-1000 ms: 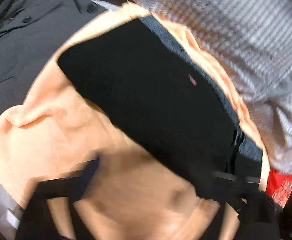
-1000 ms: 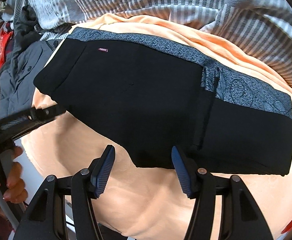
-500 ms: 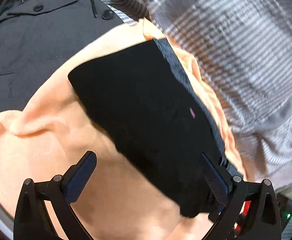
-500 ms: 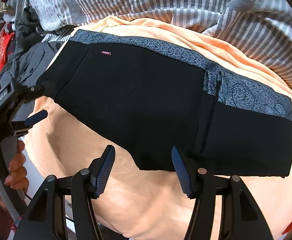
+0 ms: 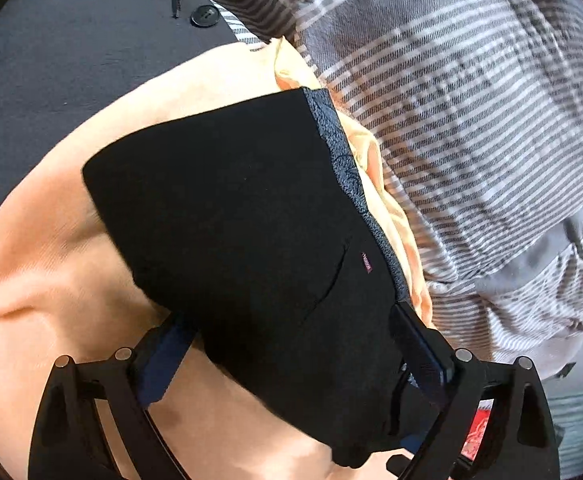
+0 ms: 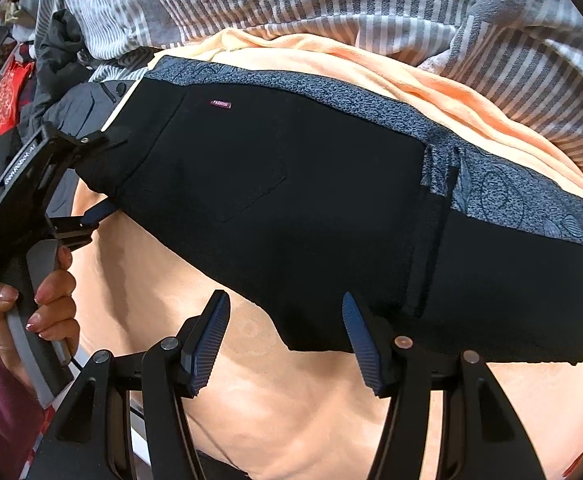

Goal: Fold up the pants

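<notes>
- Underneath, a peach blanket [image 6: 291, 400] covers the bed, with striped bedding [image 6: 331, 0] behind it and a dark coat [image 5: 71, 60] at one side.
- On the blanket lie the black pants [image 6: 311, 200], already folded into a long band, the grey patterned strip along the far edge.
- At the end near the small label, the left gripper [image 5: 291, 344] stands wide around the cloth; its jaws have just been closing a little, and the pads do not press yet.
- At the near edge the right gripper [image 6: 287, 336] hovers half open, holding nothing.
- Probably the step is taking this end; next the left jaws must close and carry it over to the other end.
</notes>
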Motion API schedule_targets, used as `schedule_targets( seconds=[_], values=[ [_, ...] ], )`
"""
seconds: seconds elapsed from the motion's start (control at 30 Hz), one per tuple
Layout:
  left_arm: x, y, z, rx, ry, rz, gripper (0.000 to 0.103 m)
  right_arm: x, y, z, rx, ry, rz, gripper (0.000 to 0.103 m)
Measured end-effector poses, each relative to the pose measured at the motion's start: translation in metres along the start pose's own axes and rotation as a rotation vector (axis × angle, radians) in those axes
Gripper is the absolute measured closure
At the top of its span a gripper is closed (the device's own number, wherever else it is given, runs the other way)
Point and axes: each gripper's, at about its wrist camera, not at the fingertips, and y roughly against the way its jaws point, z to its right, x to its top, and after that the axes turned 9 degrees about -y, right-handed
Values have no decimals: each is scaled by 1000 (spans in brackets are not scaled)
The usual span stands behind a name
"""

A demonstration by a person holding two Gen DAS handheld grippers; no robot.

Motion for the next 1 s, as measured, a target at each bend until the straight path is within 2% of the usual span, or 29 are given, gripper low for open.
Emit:
schedule_targets(
  seconds=[0.13,0.2,0.3,0.33,0.37,0.43,0.57,0.63,0.77,0.83,0.87,1.0],
  values=[
    [1,-6,-6,-5,35,7,7,1,-4,-5,3,10,0,40],
    [2,-6,-2,25,36,10,18,1,-4,-7,10,11,1,40],
    [2,-4,1,123,24,-3,51,2,-3,-7,18,2,7,40],
    [2,-3,2,168,15,-9,67,2,-1,-6,21,-3,10,40],
    [2,-2,1,182,12,-13,72,3,0,-5,22,-5,13,40],
    [2,1,9,219,-27,-12,75,7,4,-3,25,-9,21,40],
    [2,3,51,360,-221,16,80,26,21,6,41,-31,50,40],
    [-3,5,70,425,-316,35,80,38,28,7,66,-37,52,40],
    [-18,3,102,541,-519,64,80,78,45,-1,168,-24,33,40],
    [-24,0,111,580,-597,65,81,101,50,-12,217,-9,2,31],
    [-25,-2,115,593,-621,64,81,111,51,-19,237,0,-15,20],
    [-27,-5,122,623,-668,65,81,150,43,-61,304,41,-110,17]
  ],
)
